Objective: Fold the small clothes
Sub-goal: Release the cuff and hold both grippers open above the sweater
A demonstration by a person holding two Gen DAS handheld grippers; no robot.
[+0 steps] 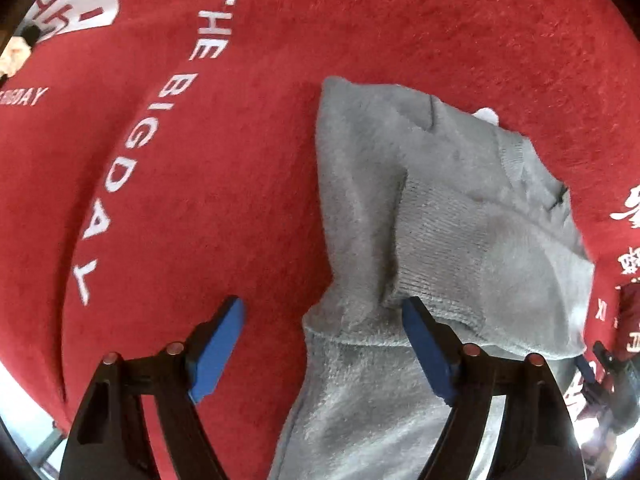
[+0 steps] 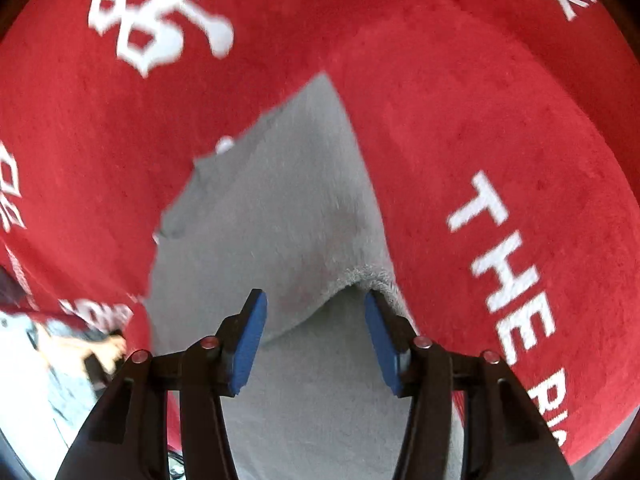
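So we've got a small grey fleecy garment [image 1: 420,208] lying on the red fuzzy cloth with white lettering [image 1: 200,160] that covers the surface, and both tools are parked right at its near end. Our left gripper [image 1: 322,344] has its blue-padded fingers [image 1: 216,352] spread wide and isn't holding anything; the right-hand finger sits against a ribbed cuff or hem, while the left-hand one is over bare red cloth. So the garment lies ahead and off to the right of that tool, with its long axis running away from us.

Our right gripper [image 2: 316,340] is also open, a bit less wide, and empty. Here the same grey piece [image 2: 280,208] sits pretty much dead centre between the fingers [image 2: 248,344], with a folded-over edge just in front of the tips and the far corner pointing away.

Our guess is the right hand is better lined up for the next grab, since that edge already sits in its gap.
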